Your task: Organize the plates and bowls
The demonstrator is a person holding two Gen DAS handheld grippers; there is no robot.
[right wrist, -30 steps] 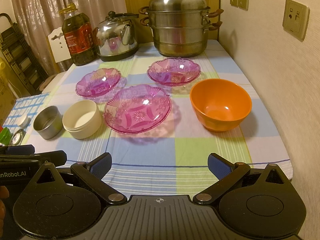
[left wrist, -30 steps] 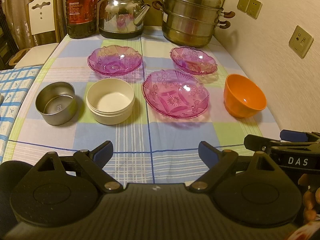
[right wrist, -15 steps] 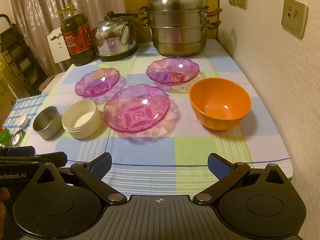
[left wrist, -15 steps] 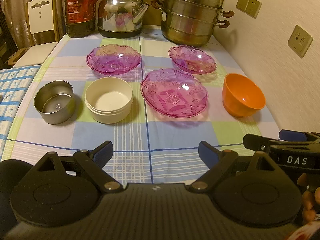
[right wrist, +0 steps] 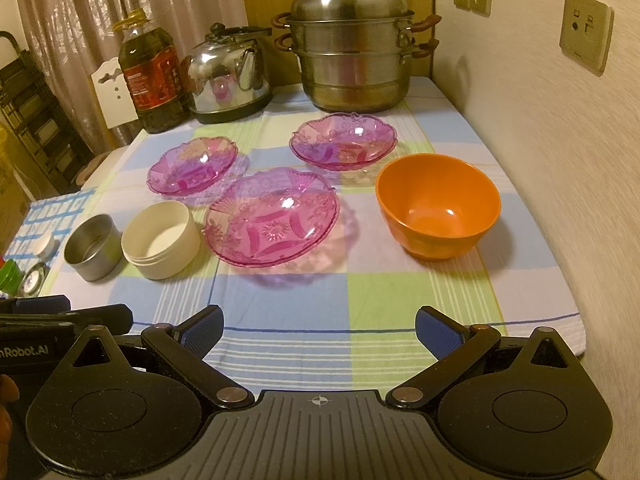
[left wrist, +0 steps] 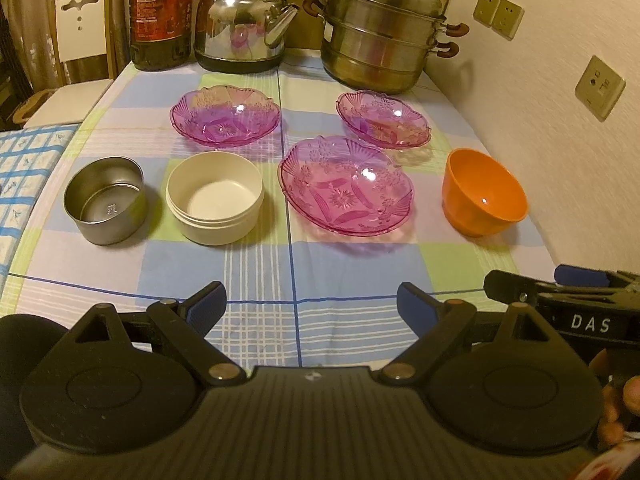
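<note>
Three pink glass plates lie on the checked cloth: a near one point(left wrist: 346, 184) point(right wrist: 272, 216), a far left one point(left wrist: 225, 120) point(right wrist: 193, 165) and a far right one point(left wrist: 383, 123) point(right wrist: 343, 140). An orange bowl point(left wrist: 483, 192) point(right wrist: 438, 205) stands at the right by the wall. A cream bowl point(left wrist: 215, 197) point(right wrist: 161, 238) and a steel bowl point(left wrist: 105, 198) point(right wrist: 93, 252) stand at the left. My left gripper point(left wrist: 312, 303) and right gripper point(right wrist: 319, 326) are both open and empty, above the near edge of the table.
A steel steamer pot point(left wrist: 382, 32) point(right wrist: 352, 44), a kettle point(left wrist: 244, 26) point(right wrist: 228, 74) and an oil bottle point(left wrist: 162, 12) point(right wrist: 150, 76) line the back edge. The wall with sockets point(left wrist: 600, 88) runs along the right. A white chair point(left wrist: 80, 32) stands at the back left.
Both grippers have drifted slightly; the scene shifts up and left a little in each view. Jaws stay open and nothing on the table has moved.
</note>
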